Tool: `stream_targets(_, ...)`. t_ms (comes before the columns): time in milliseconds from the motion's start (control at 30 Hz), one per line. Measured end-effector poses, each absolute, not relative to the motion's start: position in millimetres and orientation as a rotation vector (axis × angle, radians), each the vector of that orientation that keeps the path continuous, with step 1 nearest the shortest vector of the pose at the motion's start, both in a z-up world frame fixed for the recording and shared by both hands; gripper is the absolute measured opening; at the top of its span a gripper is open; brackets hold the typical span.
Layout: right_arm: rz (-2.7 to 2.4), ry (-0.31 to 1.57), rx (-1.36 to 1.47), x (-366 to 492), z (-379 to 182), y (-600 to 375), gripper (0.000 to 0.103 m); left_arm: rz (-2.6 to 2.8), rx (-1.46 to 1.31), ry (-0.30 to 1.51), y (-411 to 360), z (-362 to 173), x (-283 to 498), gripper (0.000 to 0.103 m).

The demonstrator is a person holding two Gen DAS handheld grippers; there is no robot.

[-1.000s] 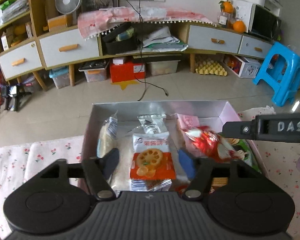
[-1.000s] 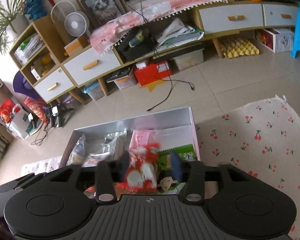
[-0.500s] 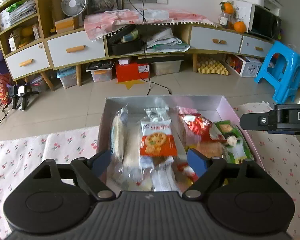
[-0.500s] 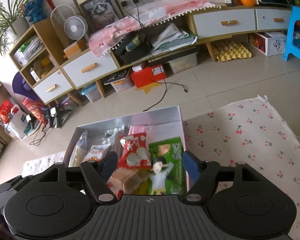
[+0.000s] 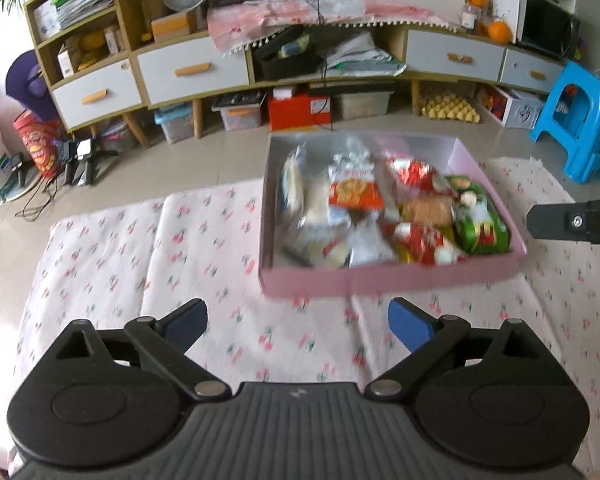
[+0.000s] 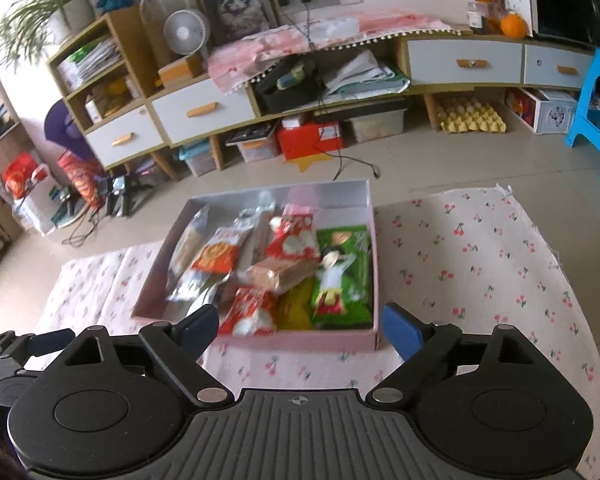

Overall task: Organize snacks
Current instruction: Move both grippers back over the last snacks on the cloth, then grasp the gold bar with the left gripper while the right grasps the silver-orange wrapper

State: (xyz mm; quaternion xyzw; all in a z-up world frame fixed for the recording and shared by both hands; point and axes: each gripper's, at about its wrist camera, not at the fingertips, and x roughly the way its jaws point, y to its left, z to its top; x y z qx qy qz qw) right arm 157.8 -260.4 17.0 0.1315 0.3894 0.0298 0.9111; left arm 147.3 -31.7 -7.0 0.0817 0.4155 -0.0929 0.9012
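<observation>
Now both grippers hang over the cherry-print cloth (image 5: pixel 204 248), short of the pink box (image 5: pixel 388 280) that sits at the cloth's far edge. The left gripper (image 5: pixel 298 322) has just been spreading its jaws and stands released, only cloth between them. The right gripper (image 6: pixel 300 326) has likewise just been opening, its jaws wide at the box's near wall, gripping nothing. Inside the box lie the snacks: an orange biscuit pack (image 6: pixel 216 254) toward the left wall, a red pack (image 6: pixel 294 236) mid-box, a green pack (image 6: pixel 342 276) along the right wall.
</observation>
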Motion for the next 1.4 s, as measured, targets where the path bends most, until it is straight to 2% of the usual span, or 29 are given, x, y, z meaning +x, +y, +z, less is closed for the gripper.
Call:
stream_targets(400,0.11,0.814,0.203,117,6,-233,0.091,-0.193,0.139,0.928,-8,-19,107,0.102)
stream_targets(733,0.17,0.875,0.185,105,-25,-214,0.091,-0.211,0.141,0.892,5,-35,76,0.101)
stream_targets(1000,0.199,0.91,0.059,102,-47,-197,0.091,-0.294,0.177,0.963,2,-60,63,0.074)
stream_targets(1133,0.244,0.914,0.016,101,-54,-189,0.091,-0.334,0.151,1.0,-2,-68,65,0.054)
stream_targets(1200,0.266,0.911,-0.006,101,-57,-186,0.091,-0.324,0.15,0.997,-3,-71,66,0.05)
stream_targets(1267,0.29,0.915,-0.024,100,-61,-183,0.091,-0.308,0.151,0.978,-3,-71,65,0.036)
stream_targets(1300,0.305,0.916,-0.03,100,-62,-182,0.091,-0.303,0.152,0.973,-2,-71,65,0.032)
stream_targets(1400,0.356,0.914,-0.05,98,-67,-177,0.091,-0.289,0.13,0.983,5,-70,67,0.03)
